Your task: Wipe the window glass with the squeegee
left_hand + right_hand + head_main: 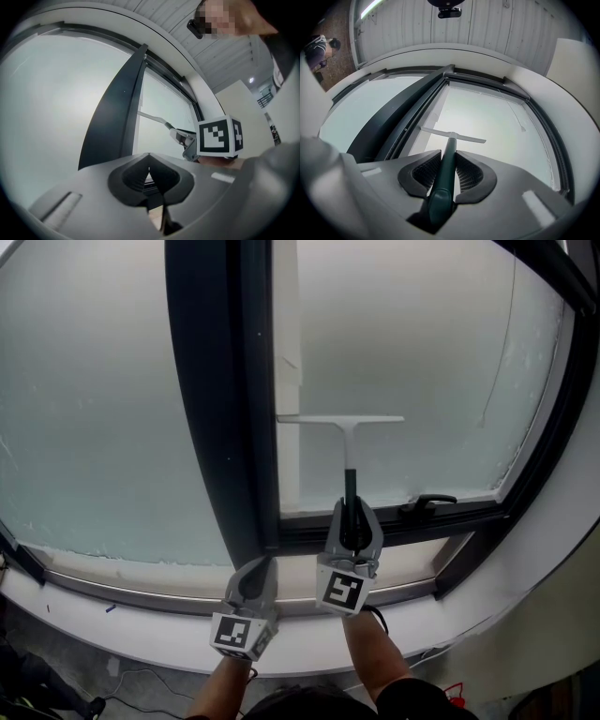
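**Glass ahead, blade crosswise, handle in line with the right gripper**

Dark green and slim, the handle of the squeegee (348, 448) runs straight up from the right gripper (353, 513). That gripper's jaws are clamped on the handle's lower end. In the right gripper view the handle lies dead centre between the ribbed pads, so the tool's long axis continues the gripper's own line. The pale blade sits square to that axis, level across the window glass (422, 343). It lies about halfway up the right-hand pane, with its left end close by the dark frame post (220, 409). Whether the rubber edge actually presses on the glass cannot be told from these views.

The left gripper (256, 570) hangs lower and to the left, in front of the post. Its jaw tips are together with nothing between them, and it is plainly the farther of the two from the tool.

A stroke would likely be a pull straight back along the handle, down toward the black latch (427, 503) and the sill. Most of the pane lies to the right of the blade, so later passes would need to step that way.
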The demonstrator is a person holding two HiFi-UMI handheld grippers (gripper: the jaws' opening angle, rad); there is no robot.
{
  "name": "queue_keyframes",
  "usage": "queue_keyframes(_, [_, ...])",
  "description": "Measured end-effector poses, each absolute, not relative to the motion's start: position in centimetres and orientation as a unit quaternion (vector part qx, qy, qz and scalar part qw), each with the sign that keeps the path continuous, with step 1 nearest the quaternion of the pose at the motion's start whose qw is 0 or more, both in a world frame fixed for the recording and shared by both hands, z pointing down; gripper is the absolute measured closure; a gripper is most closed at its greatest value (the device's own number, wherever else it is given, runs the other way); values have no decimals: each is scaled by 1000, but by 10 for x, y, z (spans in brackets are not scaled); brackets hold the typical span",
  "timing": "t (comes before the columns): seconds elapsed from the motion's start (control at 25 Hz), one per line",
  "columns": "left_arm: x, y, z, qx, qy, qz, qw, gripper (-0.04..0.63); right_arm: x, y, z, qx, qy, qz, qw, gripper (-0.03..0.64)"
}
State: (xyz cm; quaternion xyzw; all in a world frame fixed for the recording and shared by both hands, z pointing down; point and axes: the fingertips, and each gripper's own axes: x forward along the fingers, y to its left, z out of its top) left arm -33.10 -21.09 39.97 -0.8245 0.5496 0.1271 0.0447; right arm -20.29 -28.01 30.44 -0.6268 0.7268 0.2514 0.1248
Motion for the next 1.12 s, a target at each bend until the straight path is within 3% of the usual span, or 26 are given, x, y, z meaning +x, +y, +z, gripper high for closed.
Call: queue_keyframes(1.12, [-329,-205,448,-834,547,75,10,597,-202,-271,352,-630,739,219,100,520])
